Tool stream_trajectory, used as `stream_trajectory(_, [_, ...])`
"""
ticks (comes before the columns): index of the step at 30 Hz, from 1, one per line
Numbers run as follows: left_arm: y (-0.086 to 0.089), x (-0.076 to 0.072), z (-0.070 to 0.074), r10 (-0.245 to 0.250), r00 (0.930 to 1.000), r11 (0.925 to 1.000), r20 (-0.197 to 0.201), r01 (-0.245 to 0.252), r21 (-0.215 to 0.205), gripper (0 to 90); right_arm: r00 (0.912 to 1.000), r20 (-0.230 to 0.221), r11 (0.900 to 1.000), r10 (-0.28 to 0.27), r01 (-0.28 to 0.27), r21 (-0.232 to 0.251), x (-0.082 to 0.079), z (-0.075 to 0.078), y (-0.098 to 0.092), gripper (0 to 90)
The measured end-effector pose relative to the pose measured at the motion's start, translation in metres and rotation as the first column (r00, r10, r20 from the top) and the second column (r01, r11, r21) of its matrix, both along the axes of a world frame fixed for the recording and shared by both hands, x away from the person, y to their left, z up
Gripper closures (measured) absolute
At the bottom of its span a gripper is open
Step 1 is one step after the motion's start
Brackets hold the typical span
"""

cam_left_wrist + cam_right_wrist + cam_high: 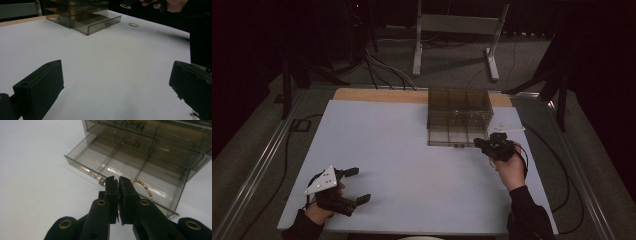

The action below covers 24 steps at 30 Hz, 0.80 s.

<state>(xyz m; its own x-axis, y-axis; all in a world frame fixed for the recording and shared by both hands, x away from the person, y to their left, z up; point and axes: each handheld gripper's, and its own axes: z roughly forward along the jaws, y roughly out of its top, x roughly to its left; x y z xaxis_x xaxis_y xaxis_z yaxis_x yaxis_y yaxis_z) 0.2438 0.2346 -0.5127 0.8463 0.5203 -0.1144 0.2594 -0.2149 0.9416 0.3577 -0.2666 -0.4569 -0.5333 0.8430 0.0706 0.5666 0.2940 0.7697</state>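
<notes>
right gripper (pixel 118 185): jaws pinched tight on a gold beaded bracelet (pixel 143 186), bead arc sticks out to the right of the jaw tips; in the high view the gripper (pixel 482 143) sits at the right side of the table, just near the front of the open drawer
bracelet: clamped between the right jaws, lifted off the table, hanging above the open drawer's near right compartment as seen in the right gripper view
left gripper (pixel 354 185): jaws wide apart, nothing between them, resting at the near left of the table; in the left gripper view both black jaws frame bare table
drawer box (pixel 459 111): smoky clear plastic organiser at the far middle-right of the table, several drawers with small metal knobs
open drawer (pixel 120 165): bottom one, pulled out toward the near side, split by dividers into compartments, contents none visible
second ring-like piece (pixel 133 24): small gold hoop lying flat on the table right of the drawer box, well apart from the left gripper
table (pixel 402 150): pale white top, wooden strip along the far edge
right hand (pixel 510 167): wraps the right gripper, dark sleeve coming in from the near right
left hand (pixel 319 207): holds the left gripper, grey three-cornered plate on top
</notes>
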Motion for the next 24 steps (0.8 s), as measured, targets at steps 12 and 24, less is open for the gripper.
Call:
stream_trajectory(12, [0.000,0.001,0.000,-0.002,1.0000,1.0000,-0.001,0.002,0.001,0.5,0.9994,0.000,0.999,0.035,-0.035,0.001,0.013,0.008,0.018,86.5])
stream_trajectory(24, [0.001,0.000,0.000,-0.003,1.0000,1.0000,-0.001,0.003,-0.003,0.5,0.9973,0.004,0.997,0.073,-0.073,0.003,0.029,0.012,0.042,86.4])
